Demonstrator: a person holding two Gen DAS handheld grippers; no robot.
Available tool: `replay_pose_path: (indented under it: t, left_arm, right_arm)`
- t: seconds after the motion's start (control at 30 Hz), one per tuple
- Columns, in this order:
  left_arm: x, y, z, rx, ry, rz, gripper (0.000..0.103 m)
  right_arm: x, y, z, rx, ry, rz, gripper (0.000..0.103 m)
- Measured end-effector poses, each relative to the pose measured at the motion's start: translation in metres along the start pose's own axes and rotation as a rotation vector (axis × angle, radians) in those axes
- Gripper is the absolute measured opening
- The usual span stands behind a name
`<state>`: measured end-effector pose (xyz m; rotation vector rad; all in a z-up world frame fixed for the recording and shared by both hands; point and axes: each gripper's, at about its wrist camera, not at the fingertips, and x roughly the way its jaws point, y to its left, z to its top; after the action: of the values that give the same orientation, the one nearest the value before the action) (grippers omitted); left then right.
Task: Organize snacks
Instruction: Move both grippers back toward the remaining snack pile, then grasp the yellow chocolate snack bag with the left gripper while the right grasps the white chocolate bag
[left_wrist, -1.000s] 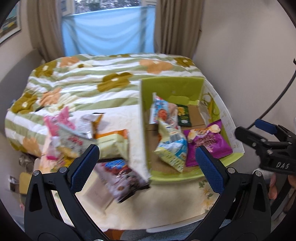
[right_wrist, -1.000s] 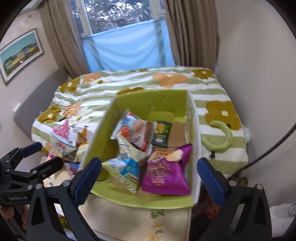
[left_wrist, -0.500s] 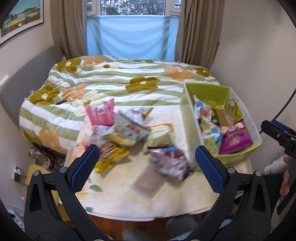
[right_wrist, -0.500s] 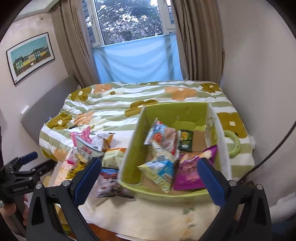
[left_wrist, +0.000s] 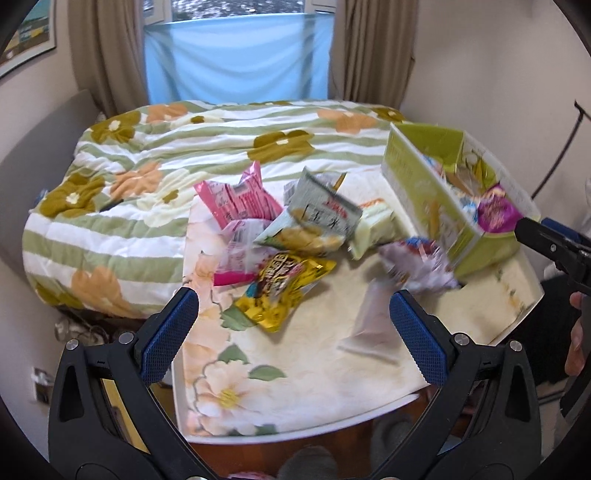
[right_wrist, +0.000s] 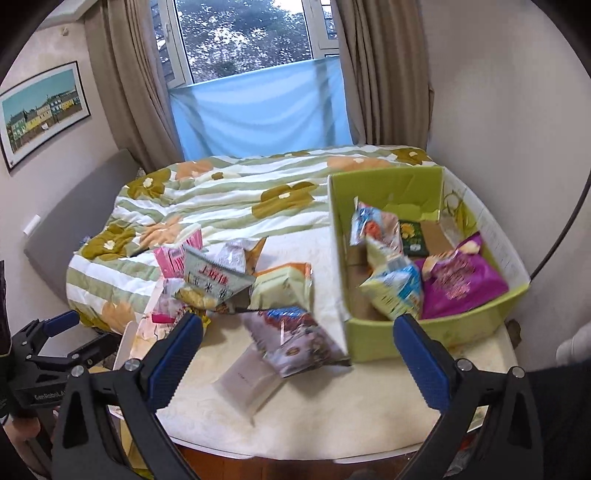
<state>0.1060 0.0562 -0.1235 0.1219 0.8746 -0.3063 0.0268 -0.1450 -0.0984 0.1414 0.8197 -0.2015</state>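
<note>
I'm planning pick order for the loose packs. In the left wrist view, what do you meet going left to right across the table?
Pink packet → yellow snack bag → pale green packet → blue-and-white foil bag → green box, with a purple bag inside it.

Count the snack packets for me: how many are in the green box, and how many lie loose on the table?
In the green box: 4, the purple bag among them
Loose on the table: 8, as far as the overlapping pile shows, the yellow packet among them
Total: 12
</note>
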Motion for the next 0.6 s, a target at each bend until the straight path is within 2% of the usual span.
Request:
replay_pose_path:
  t: [0.27, 0.6]
  left_arm:
    - [0.056, -0.001, -0.014, 0.152, 0.034, 0.004, 0.102]
    - [0.124, -0.016, -0.017, 0.280, 0.051, 0.078, 0.102]
  right_arm:
    - [0.041, 0.027, -0.027, -0.025, 0.040, -0.064, 0.103]
    - [0.090, 0.034, -0.044, -0.075, 0.045, -0.118, 0.103]
